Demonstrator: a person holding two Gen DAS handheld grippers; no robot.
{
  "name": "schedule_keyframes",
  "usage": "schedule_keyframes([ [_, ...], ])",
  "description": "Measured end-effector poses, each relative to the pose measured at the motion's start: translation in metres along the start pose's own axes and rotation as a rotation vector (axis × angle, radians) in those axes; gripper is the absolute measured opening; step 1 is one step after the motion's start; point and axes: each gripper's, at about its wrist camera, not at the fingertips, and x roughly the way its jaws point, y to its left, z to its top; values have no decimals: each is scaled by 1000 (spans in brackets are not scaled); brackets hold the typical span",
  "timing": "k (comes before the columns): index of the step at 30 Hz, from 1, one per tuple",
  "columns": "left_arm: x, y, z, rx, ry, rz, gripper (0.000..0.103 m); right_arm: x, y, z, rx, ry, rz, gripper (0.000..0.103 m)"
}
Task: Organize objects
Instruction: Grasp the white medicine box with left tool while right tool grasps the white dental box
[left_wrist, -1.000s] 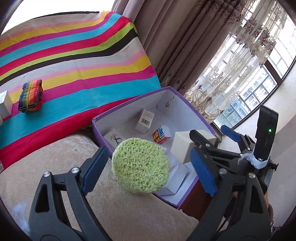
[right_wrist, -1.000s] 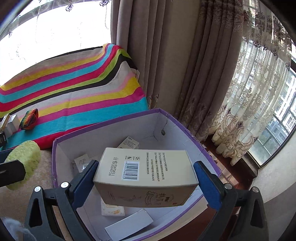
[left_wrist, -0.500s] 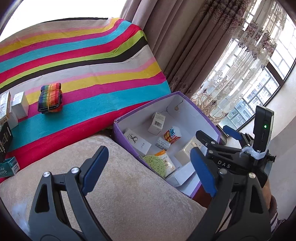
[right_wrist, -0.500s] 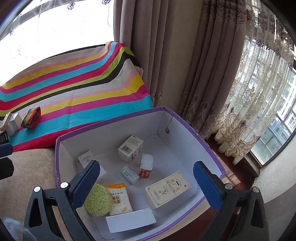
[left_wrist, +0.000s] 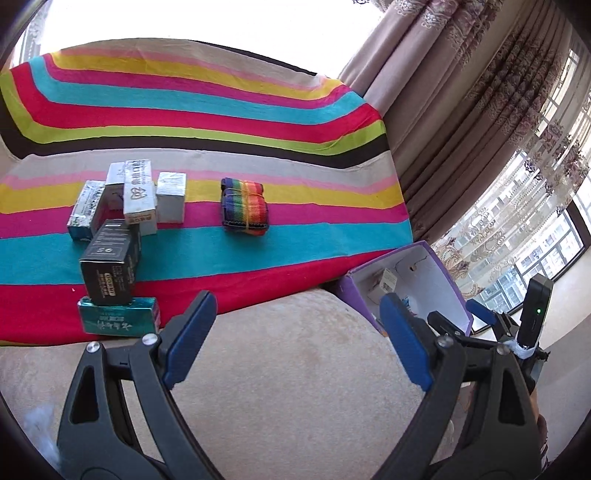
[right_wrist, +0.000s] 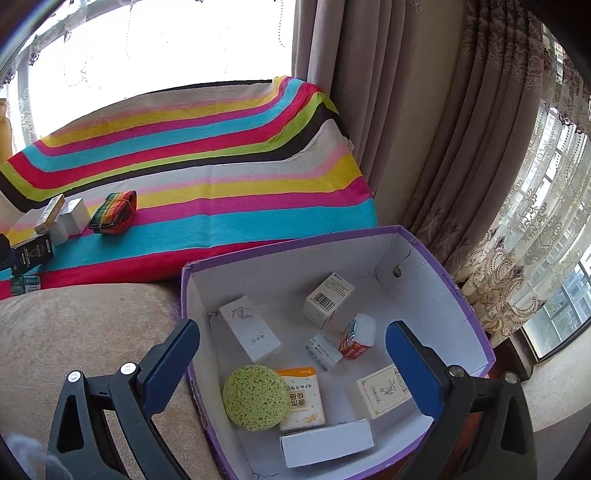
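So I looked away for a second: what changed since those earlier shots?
Both grippers let go: the green sponge and the beige box now lie in the purple box. The left gripper swung left toward the striped cloth; the right gripper stays above.

Left wrist faces striped blanket (left_wrist: 207, 229); right, nearer, overlooks purple box (right_wrist: 436, 258); both share them.

Purple box (right_wrist: 461, 291), open, held green sponge (right_wrist: 255, 397) and small cartons; further cartons (left_wrist: 136, 195) and rainbow strap (left_wrist: 244, 206) lay on striped blanket (left_wrist: 295, 236).
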Motion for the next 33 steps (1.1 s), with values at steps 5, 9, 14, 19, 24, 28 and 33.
schedule_keyframes([
  [5,-26,48,8,-80,-58,67,92,2,25,5,-34,9,50,102],
  [9,-29,77,15,-126,-47,140,91,3,46,9,-61,14,90,102],
  [14,-18,105,29,-175,10,164,91,4,70,13,-97,17,128,102],
  [19,-7,128,48,-223,29,183,85,2,90,20,-122,11,165,102],
  [24,14,160,71,-249,71,275,77,0,113,30,-160,-2,210,102],
  [28,43,177,81,-230,153,343,73,-2,132,43,-165,-6,265,102],
  [33,72,181,78,-167,206,389,67,-7,161,62,-187,-27,325,102],
])
